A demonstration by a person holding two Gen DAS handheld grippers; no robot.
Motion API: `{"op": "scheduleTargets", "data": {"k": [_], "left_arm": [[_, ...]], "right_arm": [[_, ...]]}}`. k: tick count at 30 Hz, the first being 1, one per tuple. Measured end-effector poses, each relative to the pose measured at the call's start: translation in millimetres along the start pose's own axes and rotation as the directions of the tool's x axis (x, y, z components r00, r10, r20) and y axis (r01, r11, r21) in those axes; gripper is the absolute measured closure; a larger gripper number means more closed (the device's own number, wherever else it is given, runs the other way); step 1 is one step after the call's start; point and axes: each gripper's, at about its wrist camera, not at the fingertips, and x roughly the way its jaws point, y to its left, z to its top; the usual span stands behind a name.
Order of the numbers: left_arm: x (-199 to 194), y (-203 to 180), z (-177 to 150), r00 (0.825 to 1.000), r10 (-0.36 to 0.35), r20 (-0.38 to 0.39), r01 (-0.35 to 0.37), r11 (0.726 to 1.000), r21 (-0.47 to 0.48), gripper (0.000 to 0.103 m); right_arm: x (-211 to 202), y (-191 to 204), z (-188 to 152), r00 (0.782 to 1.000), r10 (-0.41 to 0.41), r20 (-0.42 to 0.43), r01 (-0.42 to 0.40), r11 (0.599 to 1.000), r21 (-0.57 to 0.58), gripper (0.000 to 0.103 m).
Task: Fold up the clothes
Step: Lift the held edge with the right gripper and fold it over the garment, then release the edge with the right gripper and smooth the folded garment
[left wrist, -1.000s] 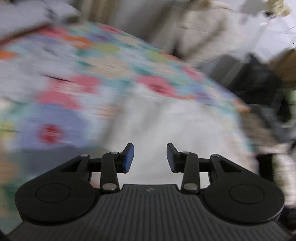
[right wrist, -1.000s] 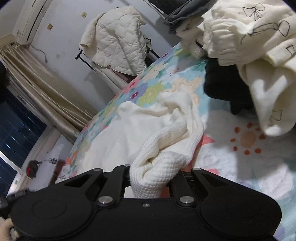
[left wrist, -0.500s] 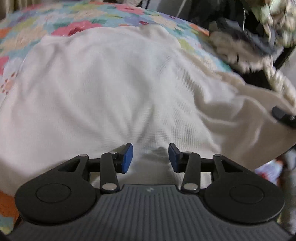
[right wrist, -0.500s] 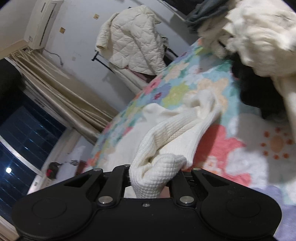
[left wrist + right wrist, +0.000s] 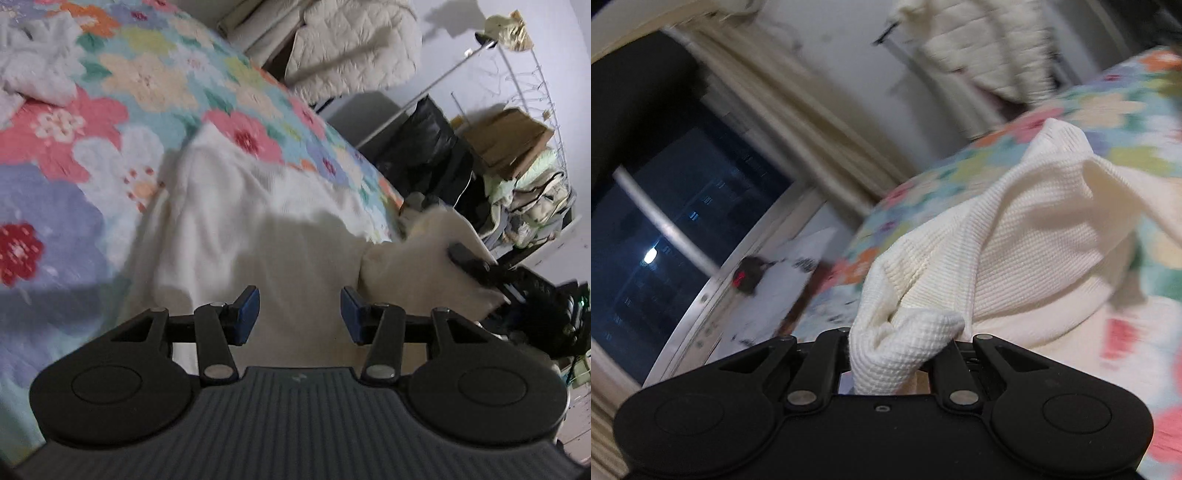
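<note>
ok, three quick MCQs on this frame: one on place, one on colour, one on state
1. Where does the white waffle-knit garment lie?
A. on the floral bedspread
B. on a hanger
C. on the floor

2. What colour are the left hand-held gripper pads?
A. red
B. blue
C. green

3. What is the right hand-held gripper doing?
A. open, empty
B. shut on nothing
C. shut on the garment

Key: 1 A, the cloth spreads over the flowered cover. 2 B, both pads show blue. 3 C, bunched fabric fills the space between its fingers.
</note>
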Motion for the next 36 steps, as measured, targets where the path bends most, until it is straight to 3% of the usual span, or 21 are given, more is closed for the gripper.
{"op": "scheduleTargets", "data": {"k": [2, 4, 9, 11, 15, 19, 21, 23, 24, 25, 26, 28, 29, 30, 34, 36], "left_arm": [[-7, 11, 3, 0.999, -0.035, 0.012, 0.036, 0.998, -0.051, 0.054], [-9, 22, 4, 1.0, -0.022, 0.009, 0.023, 0.997, -0.077, 0.054], [-3, 47, 5, 1.0, -0.005, -0.016, 0.003, 0.991, -0.135, 0.054], [0, 49, 6, 1.0, -0.006, -0.017, 0.004, 0.991, -0.133, 0.054], [4, 46, 5, 0.999, -0.031, -0.021, 0.028, 0.993, -0.113, 0.052], [10, 41, 3, 0.998, -0.063, -0.028, 0.06, 0.993, -0.097, 0.051], [8, 42, 3, 0.997, -0.082, -0.01, 0.08, 0.991, -0.105, 0.045], [9, 41, 3, 1.0, -0.022, -0.018, 0.02, 0.997, -0.073, 0.045], [11, 41, 3, 0.999, 0.041, -0.031, -0.043, 0.998, -0.046, 0.045], [13, 42, 2, 0.995, 0.09, -0.04, -0.091, 0.996, -0.025, 0.045], [15, 45, 0, 0.992, 0.115, -0.05, -0.116, 0.993, -0.013, 0.045], [21, 51, -2, 0.988, 0.137, -0.076, -0.139, 0.99, -0.024, 0.045], [23, 52, -3, 0.987, 0.137, -0.083, -0.14, 0.99, -0.035, 0.045], [24, 52, -4, 0.986, 0.14, -0.086, -0.144, 0.989, -0.038, 0.045], [22, 40, -2, 0.976, 0.21, -0.058, -0.21, 0.978, 0.009, 0.044], [18, 35, -1, 0.962, 0.272, -0.035, -0.27, 0.962, 0.044, 0.044]], "right_arm": [[35, 14, -1, 0.997, 0.026, -0.069, -0.029, 0.999, -0.041, 0.09], [74, 17, -13, 0.986, 0.027, -0.167, -0.038, 0.998, -0.058, 0.09], [125, 21, -58, 0.935, -0.067, -0.348, -0.011, 0.976, -0.218, 0.09], [129, 16, -69, 0.928, -0.08, -0.363, -0.008, 0.972, -0.235, 0.09], [126, 3, -72, 0.932, -0.038, -0.361, -0.02, 0.987, -0.157, 0.09], [112, 17, -61, 0.944, 0.038, -0.328, -0.095, 0.982, -0.161, 0.09], [108, 19, -55, 0.946, 0.063, -0.319, -0.12, 0.98, -0.161, 0.089], [116, 19, -62, 0.939, -0.016, -0.344, -0.07, 0.969, -0.237, 0.084], [122, 24, -72, 0.929, -0.136, -0.345, 0.002, 0.932, -0.363, 0.084], [125, 33, -85, 0.912, -0.244, -0.33, 0.054, 0.868, -0.493, 0.084], [125, 41, -98, 0.901, -0.294, -0.319, 0.056, 0.808, -0.586, 0.084], [114, 52, -107, 0.92, -0.225, -0.321, -0.01, 0.805, -0.593, 0.072], [109, 58, -111, 0.929, -0.183, -0.323, -0.046, 0.807, -0.589, 0.055], [101, 60, -109, 0.936, -0.116, -0.331, -0.095, 0.825, -0.557, 0.049], [61, 49, -91, 0.93, 0.083, -0.357, -0.232, 0.888, -0.397, 0.048], [35, 36, -84, 0.932, 0.123, -0.34, -0.239, 0.916, -0.323, 0.048]]}}
